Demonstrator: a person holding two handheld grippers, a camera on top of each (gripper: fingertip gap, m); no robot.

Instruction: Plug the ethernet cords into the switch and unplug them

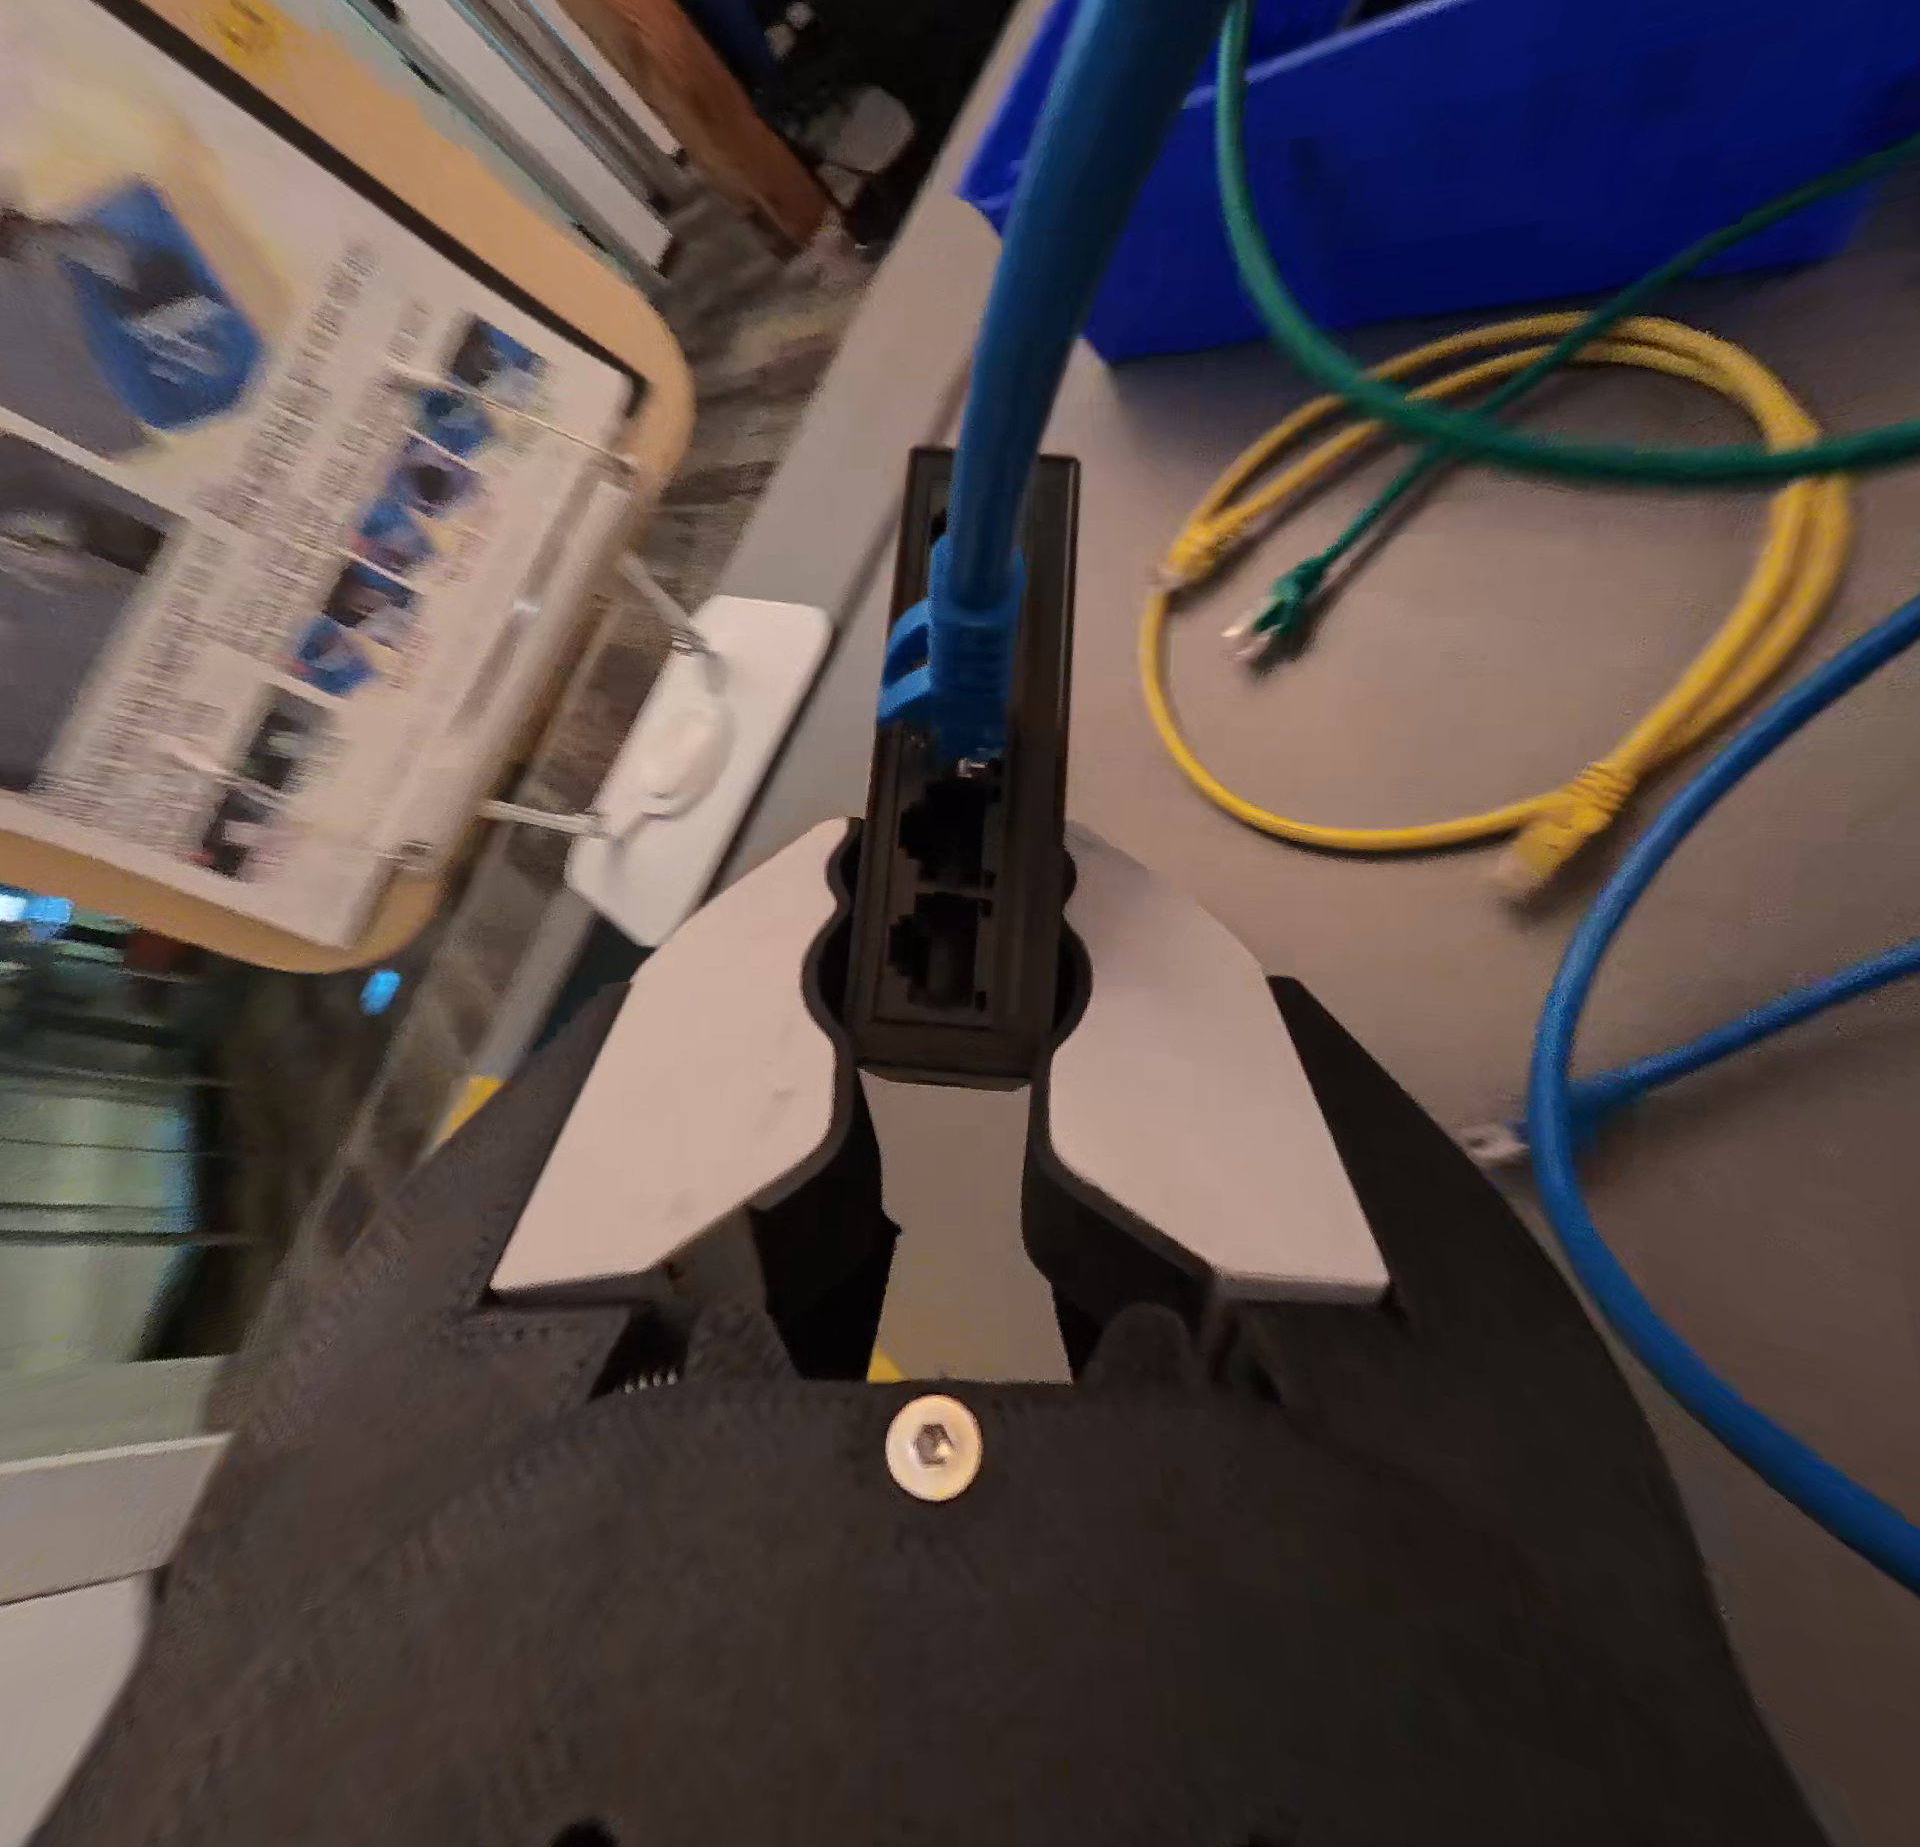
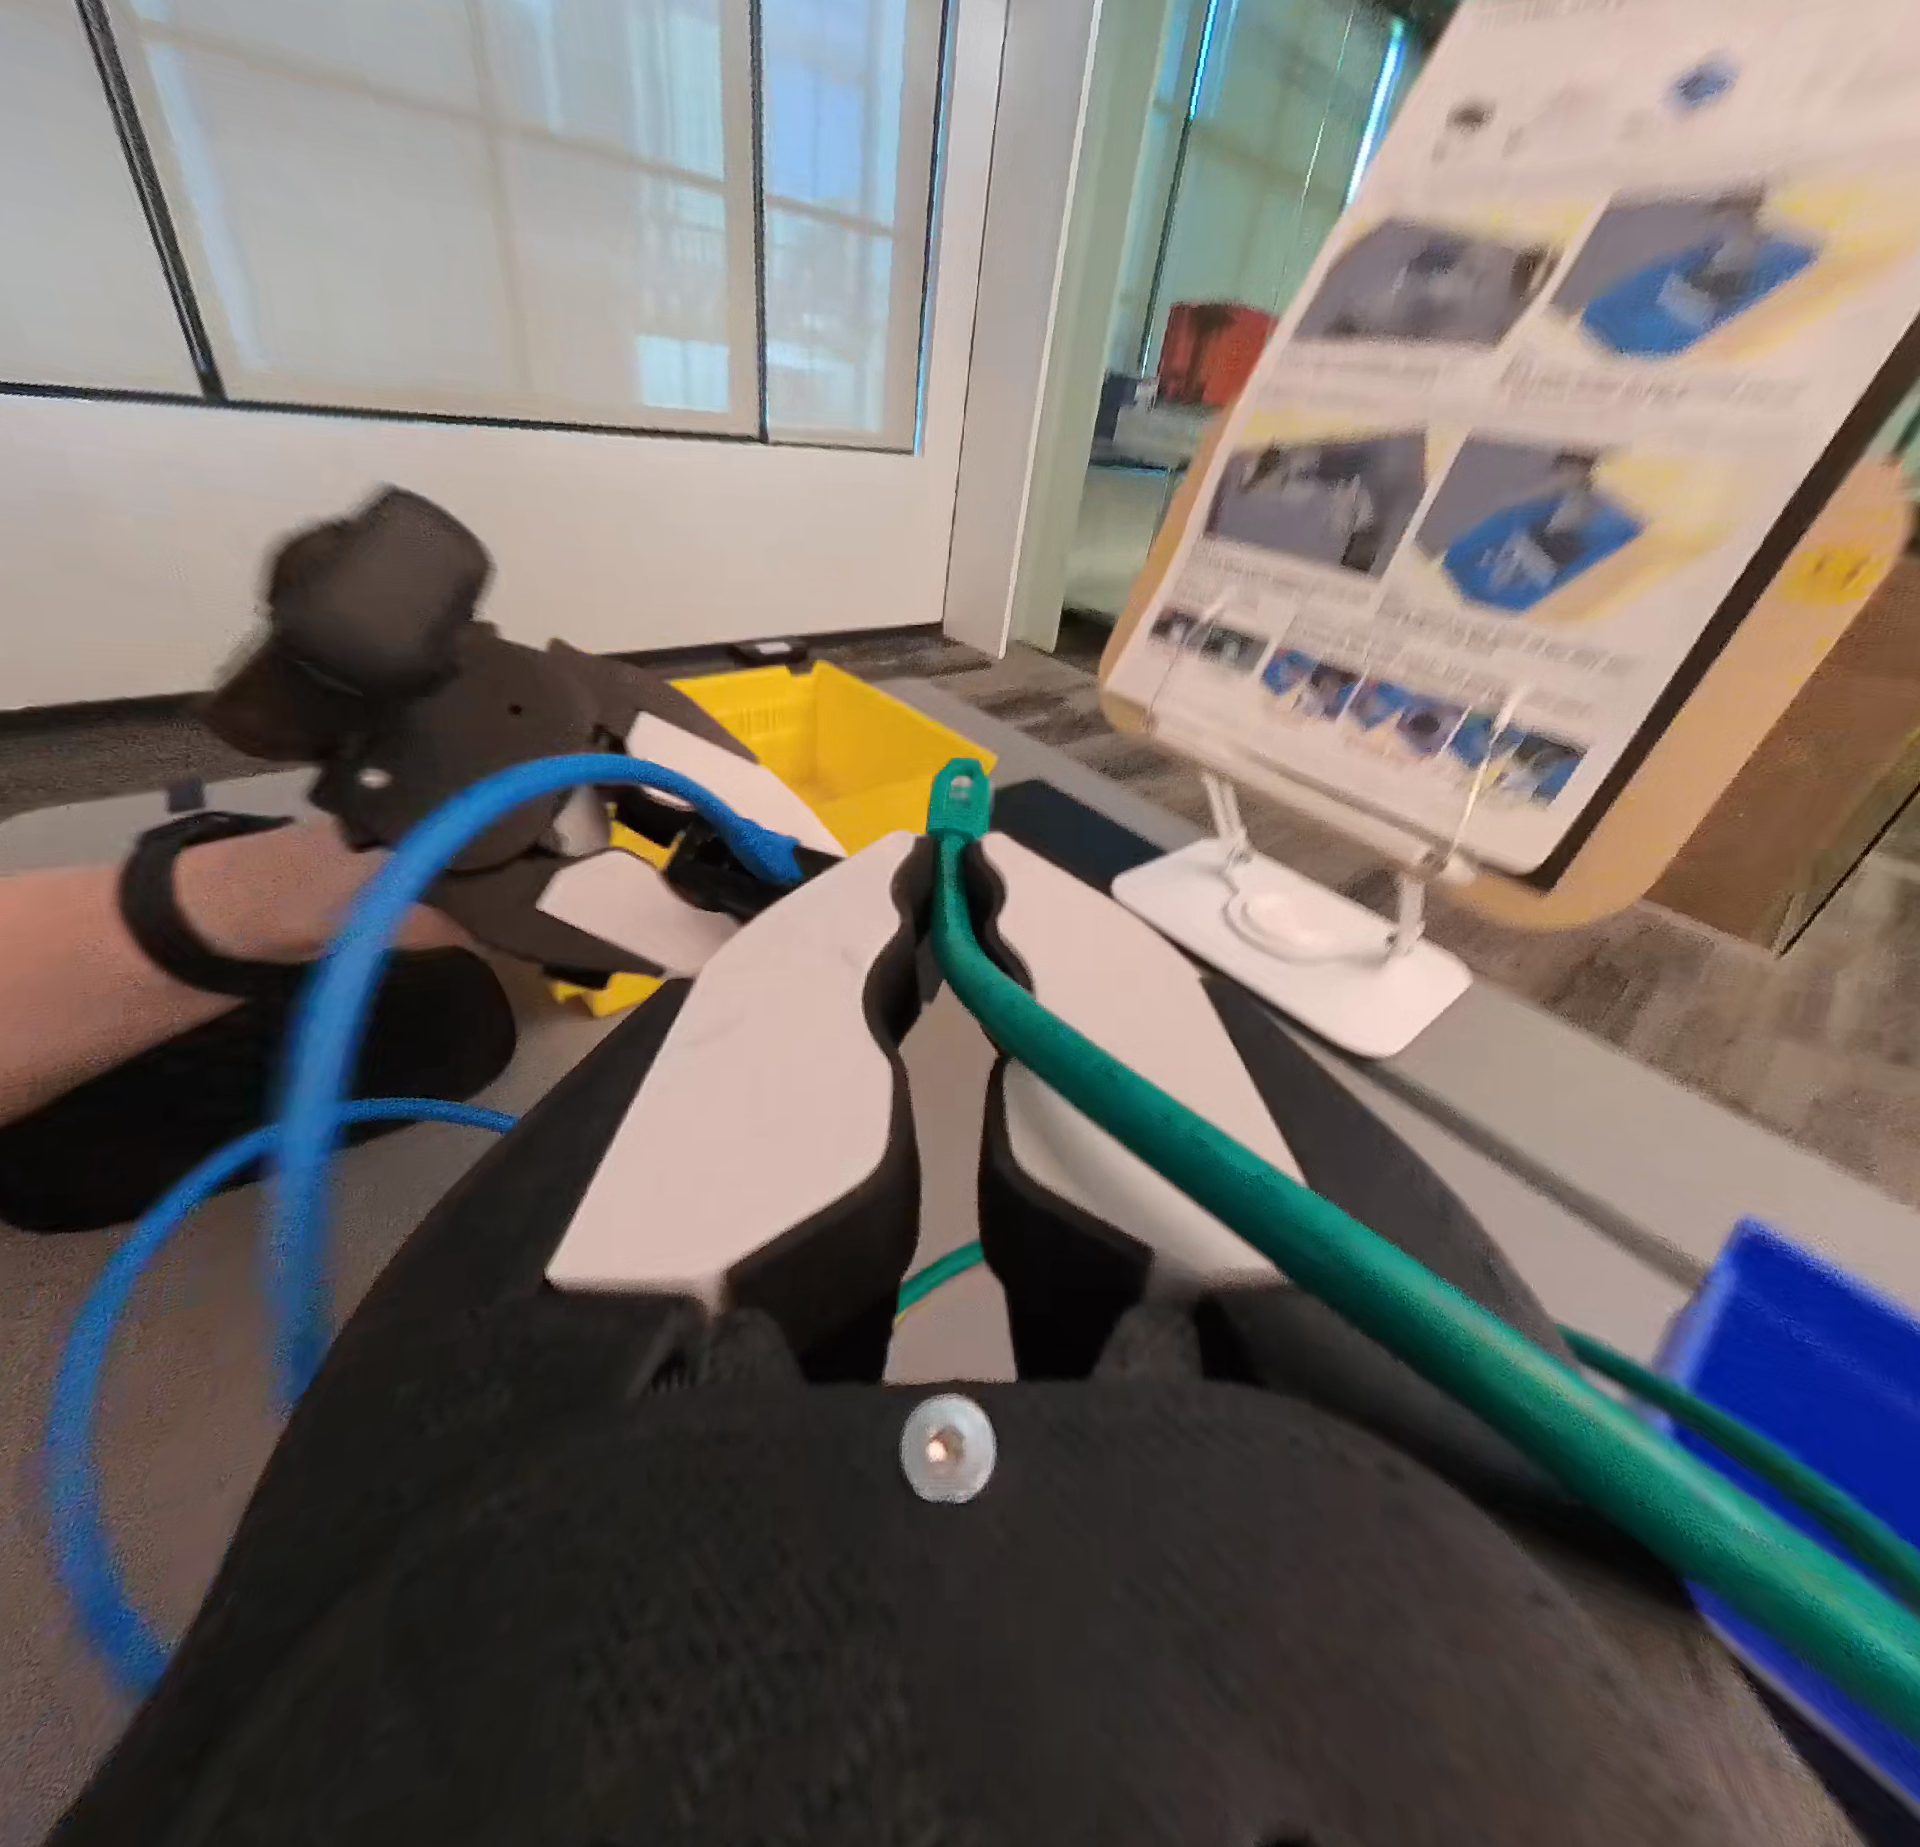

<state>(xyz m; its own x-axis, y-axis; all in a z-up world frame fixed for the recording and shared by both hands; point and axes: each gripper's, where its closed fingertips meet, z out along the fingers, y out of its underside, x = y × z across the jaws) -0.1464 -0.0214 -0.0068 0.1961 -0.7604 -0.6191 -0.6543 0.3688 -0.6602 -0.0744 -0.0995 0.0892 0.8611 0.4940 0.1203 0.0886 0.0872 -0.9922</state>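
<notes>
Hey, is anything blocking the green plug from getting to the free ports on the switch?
Nothing visible blocks them. The right hand-held gripper holds the green ethernet plug in open air. On the switch, held by the left hand-held gripper, two ports nearest its fingers are empty; the blue ethernet plug sits just beyond them.

Sign board [image 2: 1455, 467] blurred, pics unreadable.

No writing can be read in either view. The printed instruction sheet [image 1: 260, 509] on its clear stand [image 2: 1299, 924] carries lines of text beside small photographs, all smeared by motion blur. A yellow mark [image 2: 1834, 573] on the tan board behind the sheet is likewise too blurred to make out. The black switch [image 1: 961, 862] shows no legible marking on its port face.
</notes>
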